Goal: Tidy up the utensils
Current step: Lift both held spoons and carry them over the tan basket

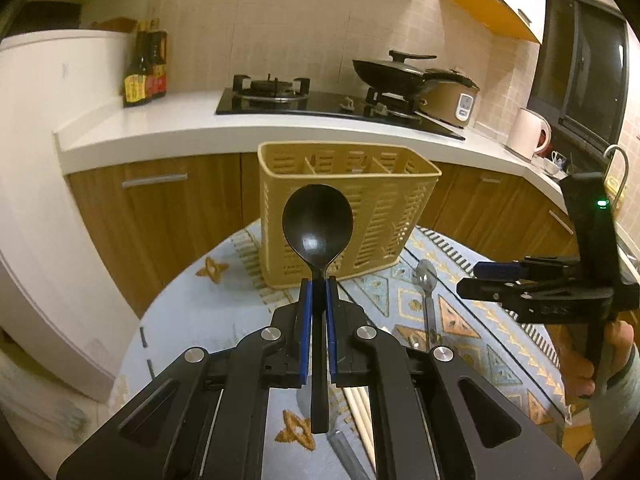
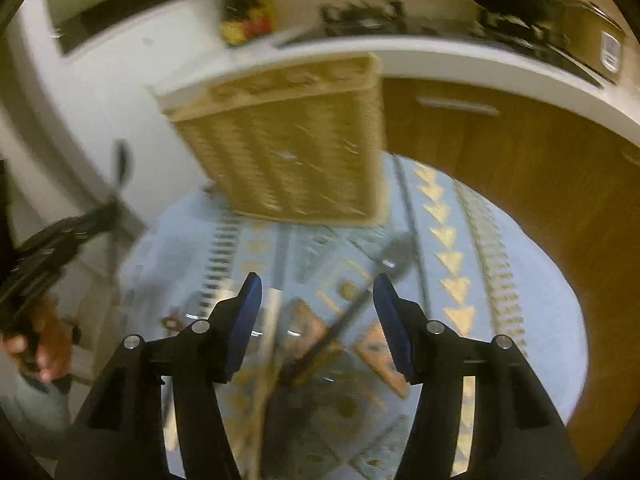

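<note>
Kitchen table (image 1: 192,312): my left gripper (image 1: 319,280) is clamped on the black spoon (image 1: 318,220), near the caddy (image 1: 344,212). Right gripper (image 2: 318,292) spread, empty. Lift the spoon above the rim, then lower it into a compartment.

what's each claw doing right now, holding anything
Left claw: closed on the black spoon, gripping its handle.
Right claw: open, nothing between its pads.
</note>
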The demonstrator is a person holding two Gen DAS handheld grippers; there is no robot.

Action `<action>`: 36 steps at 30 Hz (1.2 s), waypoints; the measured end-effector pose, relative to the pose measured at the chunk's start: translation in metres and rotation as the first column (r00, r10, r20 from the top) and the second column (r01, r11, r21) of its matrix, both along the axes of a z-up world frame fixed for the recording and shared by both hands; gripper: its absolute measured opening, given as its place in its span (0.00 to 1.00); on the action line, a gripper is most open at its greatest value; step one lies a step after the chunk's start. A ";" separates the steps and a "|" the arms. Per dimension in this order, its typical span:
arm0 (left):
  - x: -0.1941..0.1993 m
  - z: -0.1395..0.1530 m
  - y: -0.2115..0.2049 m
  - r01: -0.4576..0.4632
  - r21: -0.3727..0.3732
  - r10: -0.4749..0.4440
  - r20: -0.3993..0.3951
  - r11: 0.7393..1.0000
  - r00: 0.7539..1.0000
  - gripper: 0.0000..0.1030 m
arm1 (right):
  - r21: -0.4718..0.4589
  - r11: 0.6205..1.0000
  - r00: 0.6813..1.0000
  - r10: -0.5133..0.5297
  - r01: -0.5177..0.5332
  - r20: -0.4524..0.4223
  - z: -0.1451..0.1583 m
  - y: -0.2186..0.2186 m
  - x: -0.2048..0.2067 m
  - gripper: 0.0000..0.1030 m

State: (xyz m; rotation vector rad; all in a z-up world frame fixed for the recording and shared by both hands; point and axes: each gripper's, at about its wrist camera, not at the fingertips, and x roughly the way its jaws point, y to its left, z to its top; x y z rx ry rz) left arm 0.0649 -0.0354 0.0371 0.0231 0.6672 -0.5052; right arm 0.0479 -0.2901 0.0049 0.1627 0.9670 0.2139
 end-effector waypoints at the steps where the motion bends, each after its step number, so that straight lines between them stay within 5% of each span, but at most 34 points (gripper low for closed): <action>1: 0.000 -0.002 0.000 0.003 0.005 -0.003 0.001 1.000 1.000 0.05 | -0.018 0.999 0.997 -0.045 0.044 -0.069 -0.010 -0.005 0.007 0.53; 7: -0.001 -0.006 -0.003 0.026 0.007 -0.026 0.012 1.000 1.000 0.05 | 0.194 0.951 0.920 -0.158 0.239 -0.359 -0.057 -0.042 0.032 0.36; 15: 0.001 -0.010 0.004 0.030 -0.020 -0.030 0.009 0.999 1.000 0.05 | 0.033 0.967 0.903 -0.223 0.252 -0.368 -0.068 -0.008 0.063 0.35; 23: 0.004 -0.013 0.006 0.027 -0.034 -0.027 0.001 0.999 1.000 0.05 | -0.231 0.956 0.907 -0.254 0.182 -0.337 -0.068 0.026 0.065 0.14; 31: 0.003 -0.002 0.006 0.012 -0.041 -0.011 0.027 0.999 1.000 0.05 | -0.018 0.972 0.914 -0.228 0.235 -0.336 -0.060 0.003 0.037 0.10; 36: 0.002 0.016 0.008 0.000 -0.074 0.005 0.075 0.997 0.997 0.05 | 0.146 0.966 0.966 -0.184 0.212 -0.184 -0.034 -0.006 0.000 0.10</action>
